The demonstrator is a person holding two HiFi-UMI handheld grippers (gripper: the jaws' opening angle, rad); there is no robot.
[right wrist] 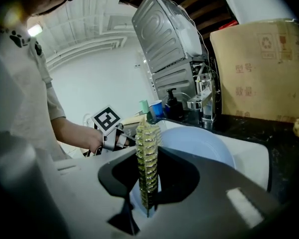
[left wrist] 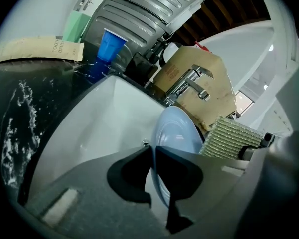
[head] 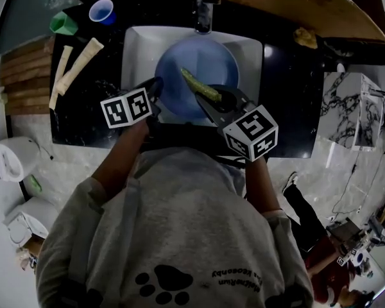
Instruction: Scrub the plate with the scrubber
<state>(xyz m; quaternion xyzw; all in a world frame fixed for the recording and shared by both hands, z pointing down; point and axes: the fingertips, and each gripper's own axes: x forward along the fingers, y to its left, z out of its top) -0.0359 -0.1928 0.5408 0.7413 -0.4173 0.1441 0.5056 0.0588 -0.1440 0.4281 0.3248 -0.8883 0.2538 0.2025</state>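
Right gripper (right wrist: 147,183) jaws pinch the scrubber (right wrist: 147,148) edge-on, long axis lying across the blue plate (head: 212,59), apparently touching it; left gripper (left wrist: 153,171) clamps the plate's left rim, tilted inside the sink (head: 138,43)

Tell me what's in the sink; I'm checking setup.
A blue plate, rim clamped by the left gripper, with the scrubber in the right gripper over it. The plate hides the sink floor.

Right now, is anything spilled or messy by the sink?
Yes. Water is splashed over the black countertop beside the white sink. The blue plate is tilted up in the sink, but only because the left gripper clamps its rim for scrubbing.
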